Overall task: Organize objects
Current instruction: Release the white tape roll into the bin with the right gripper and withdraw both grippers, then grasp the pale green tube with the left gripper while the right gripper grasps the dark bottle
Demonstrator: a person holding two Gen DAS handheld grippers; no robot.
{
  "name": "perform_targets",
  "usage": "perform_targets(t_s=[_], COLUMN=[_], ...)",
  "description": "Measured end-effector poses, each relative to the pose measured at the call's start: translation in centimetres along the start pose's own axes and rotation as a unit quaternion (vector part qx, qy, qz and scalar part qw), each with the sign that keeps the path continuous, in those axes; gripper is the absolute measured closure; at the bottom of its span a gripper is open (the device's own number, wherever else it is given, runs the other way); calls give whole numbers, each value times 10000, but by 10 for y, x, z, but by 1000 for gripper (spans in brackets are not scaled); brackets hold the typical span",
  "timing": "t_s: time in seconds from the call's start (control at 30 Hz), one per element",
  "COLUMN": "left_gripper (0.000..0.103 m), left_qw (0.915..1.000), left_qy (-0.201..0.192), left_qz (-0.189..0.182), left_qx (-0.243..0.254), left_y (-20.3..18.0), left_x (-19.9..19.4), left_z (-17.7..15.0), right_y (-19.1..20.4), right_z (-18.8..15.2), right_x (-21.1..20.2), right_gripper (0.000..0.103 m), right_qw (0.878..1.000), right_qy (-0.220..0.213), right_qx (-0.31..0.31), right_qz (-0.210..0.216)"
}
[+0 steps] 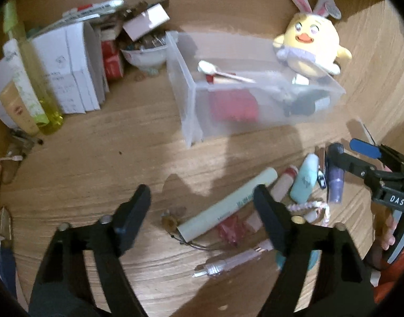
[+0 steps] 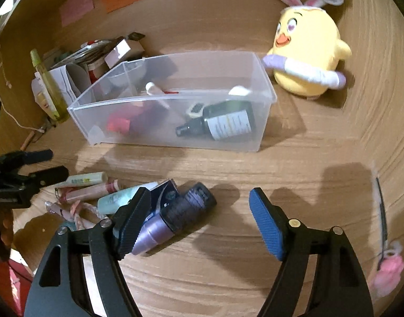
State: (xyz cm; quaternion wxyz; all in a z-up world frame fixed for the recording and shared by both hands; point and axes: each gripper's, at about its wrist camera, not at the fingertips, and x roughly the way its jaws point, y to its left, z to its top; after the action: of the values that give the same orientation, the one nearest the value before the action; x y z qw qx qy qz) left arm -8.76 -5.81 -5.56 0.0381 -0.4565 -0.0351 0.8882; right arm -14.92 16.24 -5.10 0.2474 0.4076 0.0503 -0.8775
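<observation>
Right gripper (image 2: 200, 220) hangs released, nothing betw. the pads, over the near tabletop (image 2: 294, 158). The purple tube (image 2: 175, 215) lies just left of centre, touching the left pad, long axis slanting near-left to far-right (so the jaws look roughly square to it). Left gripper (image 1: 202, 216), also released and empty, straddles the pale green tube (image 1: 228, 204), which slants the same way. Farther off, the clear bin (image 2: 265, 116) sits beyond both, well apart, part-filled; the right hand seems nearer its open side.

White letters "DAS" readable on the black body of the right gripper (image 1: 341, 149); print on the pale green tube (image 1: 228, 204), white boxes (image 1: 67, 66) and dark bottle's label (image 2: 229, 124) too blurred to read.
</observation>
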Motion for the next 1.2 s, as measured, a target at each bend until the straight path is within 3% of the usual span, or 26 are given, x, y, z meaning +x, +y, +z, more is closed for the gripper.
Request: perform_targets(t_s=[0.17, 0.3, 0.63, 0.87, 1.2], left_gripper=[41, 52, 59, 88, 88], left_qw=[9997, 9994, 9986, 9975, 9969], left_qy=[119, 129, 181, 109, 128], left_qz=[-56, -7, -76, 76, 107], left_qx=[193, 334, 497, 699, 772], left_y=[-6, -9, -17, -22, -23], left_x=[10, 14, 24, 24, 27], left_z=[-5, -5, 13, 12, 13], right_y=[3, 4, 1, -11, -5], right_z=[-5, -7, -7, -11, 2], right_x=[4, 7, 4, -3, 13], right_gripper=[41, 44, 45, 50, 54], right_qw=[9998, 9996, 9998, 9994, 9991], right_qy=[149, 208, 184, 260, 370], right_qx=[36, 65, -56, 75, -82], right_qz=[101, 175, 69, 200, 208])
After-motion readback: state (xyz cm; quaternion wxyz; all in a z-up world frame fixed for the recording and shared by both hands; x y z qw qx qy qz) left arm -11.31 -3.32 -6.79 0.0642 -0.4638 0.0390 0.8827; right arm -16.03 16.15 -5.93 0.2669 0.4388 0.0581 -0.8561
